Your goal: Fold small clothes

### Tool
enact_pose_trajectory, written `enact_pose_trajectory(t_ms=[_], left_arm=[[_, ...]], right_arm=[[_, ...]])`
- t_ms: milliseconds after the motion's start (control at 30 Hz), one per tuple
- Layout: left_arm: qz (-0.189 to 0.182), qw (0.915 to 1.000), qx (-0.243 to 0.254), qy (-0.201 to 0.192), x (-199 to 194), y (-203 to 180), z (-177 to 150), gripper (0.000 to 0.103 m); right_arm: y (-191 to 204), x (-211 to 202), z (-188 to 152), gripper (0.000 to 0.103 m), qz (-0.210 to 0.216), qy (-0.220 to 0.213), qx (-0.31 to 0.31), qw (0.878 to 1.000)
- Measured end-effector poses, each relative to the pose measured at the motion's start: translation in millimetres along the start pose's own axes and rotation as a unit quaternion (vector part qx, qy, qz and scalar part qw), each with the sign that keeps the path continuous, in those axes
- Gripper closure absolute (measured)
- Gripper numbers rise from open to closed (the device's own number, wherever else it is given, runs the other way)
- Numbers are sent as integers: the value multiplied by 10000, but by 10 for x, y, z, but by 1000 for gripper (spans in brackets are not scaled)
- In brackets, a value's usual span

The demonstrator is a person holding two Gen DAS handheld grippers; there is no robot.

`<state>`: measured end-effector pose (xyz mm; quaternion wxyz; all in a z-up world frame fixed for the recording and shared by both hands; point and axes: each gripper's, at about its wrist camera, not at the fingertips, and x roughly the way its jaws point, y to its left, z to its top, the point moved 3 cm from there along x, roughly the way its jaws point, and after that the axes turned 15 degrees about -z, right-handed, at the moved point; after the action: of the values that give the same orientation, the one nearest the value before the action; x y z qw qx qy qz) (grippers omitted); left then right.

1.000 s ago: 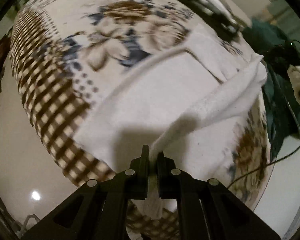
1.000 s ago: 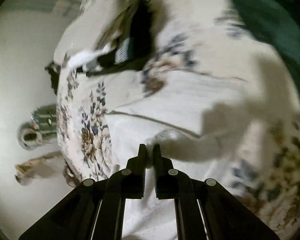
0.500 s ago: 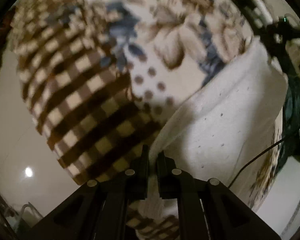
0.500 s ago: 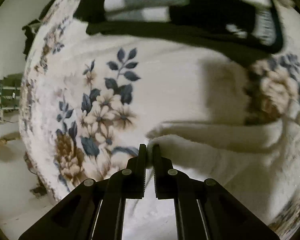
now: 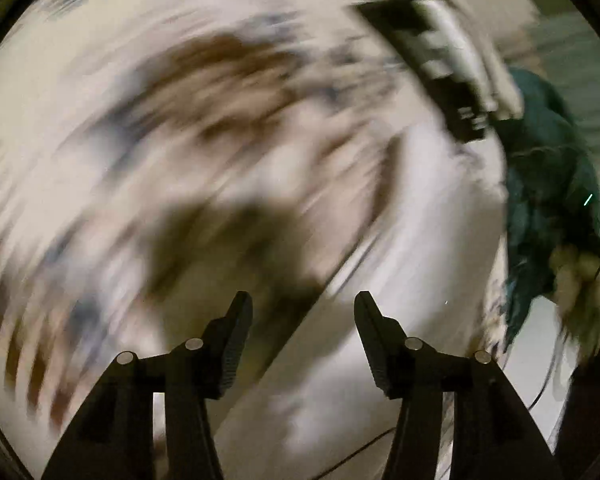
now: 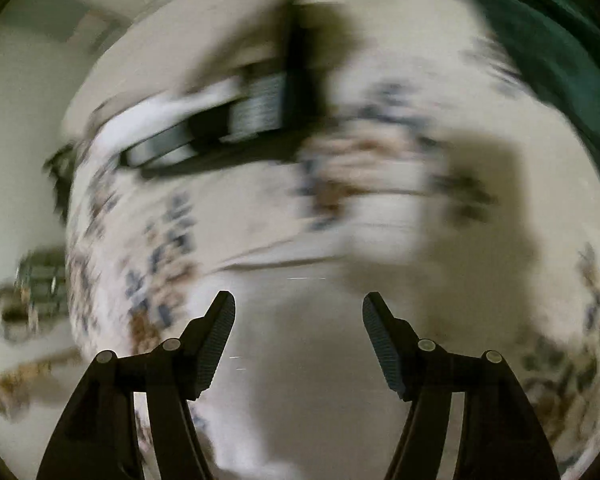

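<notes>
Below both tools, on the cream floral-print blanket [image 6: 380, 80], lies the white soft-knit small garment [image 6: 300, 380] I am folding. My left tool [image 5: 303, 308] and right tool [image 6: 299, 308] have both just been opening; each now stands with its jaws apart and nothing pinched, the white cloth beneath them, not between the pads. Both views are heavily smeared, so I cannot tell whether the folded edge landed square. My worry is that: released on the move, the flap could slide or spring back, leaving a crooked fold. A dropped fingertip might also snag the knit and drag the layer open. Near the far edge a black-and-white striped folded garment [image 6: 236, 128] and a dark green crumpled cloth [image 5: 548, 168] lie apart; a wide sweep could disturb them.
</notes>
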<state>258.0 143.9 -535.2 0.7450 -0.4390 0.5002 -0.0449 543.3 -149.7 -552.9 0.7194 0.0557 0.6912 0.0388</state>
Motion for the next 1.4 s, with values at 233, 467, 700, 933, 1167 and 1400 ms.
enact_pose_trajectory(t_ms=[233, 467, 700, 933, 1167, 1400], left_arm=[[-81, 9912, 1056, 791, 1423, -580, 1205, 68], [-301, 9866, 1533, 477, 1571, -931, 1525, 98], [-278, 9874, 1241, 939, 1489, -728, 1476, 71], [-573, 9823, 1350, 1163, 136, -472, 418, 34], [-190, 9816, 595, 1806, -280, 310, -1016, 34], [-356, 9817, 132, 1868, 30, 808, -1581, 34]], right_arm=[[-616, 573, 110, 36, 1064, 321, 1144, 9872], [-795, 559, 305, 95, 673, -371, 1485, 9859], [-946, 734, 231, 67, 627, 151, 1579, 9853], [-1078, 69, -1014, 35, 1057, 339, 1199, 9866], [-1300, -129, -2754, 35, 1242, 972, 1016, 9822], [-1108, 654, -4070, 35, 1677, 1828, 1219, 9610]])
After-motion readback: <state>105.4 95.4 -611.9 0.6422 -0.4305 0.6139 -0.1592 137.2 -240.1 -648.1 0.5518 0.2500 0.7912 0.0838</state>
